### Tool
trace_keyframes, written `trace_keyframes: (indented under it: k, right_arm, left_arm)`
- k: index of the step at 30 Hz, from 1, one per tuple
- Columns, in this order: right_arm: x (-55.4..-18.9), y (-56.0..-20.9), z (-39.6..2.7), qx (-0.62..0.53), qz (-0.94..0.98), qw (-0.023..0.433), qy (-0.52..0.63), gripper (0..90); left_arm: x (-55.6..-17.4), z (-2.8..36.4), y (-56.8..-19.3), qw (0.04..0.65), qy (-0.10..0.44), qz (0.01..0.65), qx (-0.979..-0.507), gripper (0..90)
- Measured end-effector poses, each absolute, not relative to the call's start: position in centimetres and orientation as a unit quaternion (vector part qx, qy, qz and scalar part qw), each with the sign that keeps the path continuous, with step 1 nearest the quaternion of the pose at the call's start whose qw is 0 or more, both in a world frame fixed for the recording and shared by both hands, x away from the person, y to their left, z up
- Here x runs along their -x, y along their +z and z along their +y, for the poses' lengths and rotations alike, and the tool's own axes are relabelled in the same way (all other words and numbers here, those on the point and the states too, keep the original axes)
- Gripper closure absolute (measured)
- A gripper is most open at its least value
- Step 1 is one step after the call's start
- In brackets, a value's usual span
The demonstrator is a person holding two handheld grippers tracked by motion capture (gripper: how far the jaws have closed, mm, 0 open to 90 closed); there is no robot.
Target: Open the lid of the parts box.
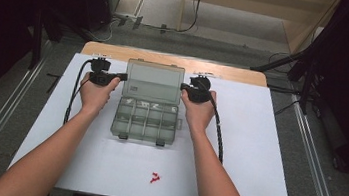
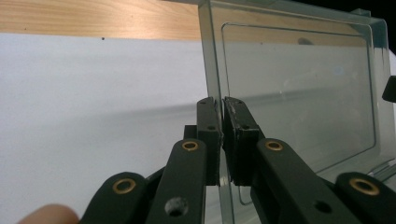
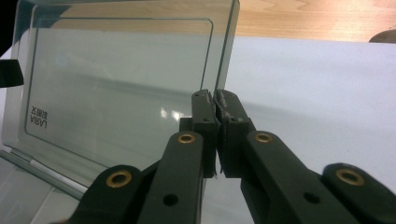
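White paper (image 1: 266, 154) covered the wooden table (image 1: 226, 71), with the clear plastic compartment box (image 1: 145, 122) at the centre, its lid (image 1: 154, 81) raised toward twelve o'clock. My left gripper (image 2: 220, 135) was clamped shut on the lid's nine o'clock edge, and my right gripper (image 3: 215, 128) was clamped shut on its three o'clock edge. Small red pieces (image 1: 154, 178) lay on the paper at six o'clock from the box, well apart from it.
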State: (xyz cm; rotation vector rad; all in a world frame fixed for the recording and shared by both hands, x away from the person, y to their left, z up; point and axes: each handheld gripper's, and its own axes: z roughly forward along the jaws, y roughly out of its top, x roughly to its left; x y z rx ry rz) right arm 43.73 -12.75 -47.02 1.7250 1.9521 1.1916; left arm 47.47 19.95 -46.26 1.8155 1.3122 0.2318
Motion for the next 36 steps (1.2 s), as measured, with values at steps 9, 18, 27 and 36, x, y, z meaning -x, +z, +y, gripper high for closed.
trace_keyframes:
  k: [9,18,27,36]
  right_arm:
    - [-44.4,-48.2,-13.0,-0.604,0.675,0.115,0.408,88.9]
    - [-44.7,-49.3,-12.9,-0.613,0.674,0.104,0.399,89.1]
    - [-44.7,-49.6,-12.9,-0.602,0.684,0.11,0.397,84.5]
    - [-43.0,-49.2,-15.0,-0.554,0.689,0.157,0.441,37.5]
  left_arm:
    - [-48.0,20.2,-47.0,0.43,0.071,0.538,-0.722,87.3]
    - [-48.4,20.2,-48.0,0.415,0.06,0.546,-0.726,86.9]
    - [-48.4,20.3,-48.3,0.411,0.06,0.541,-0.731,86.8]
    - [-46.9,20.3,-46.9,0.432,0.066,0.513,-0.739,67.6]
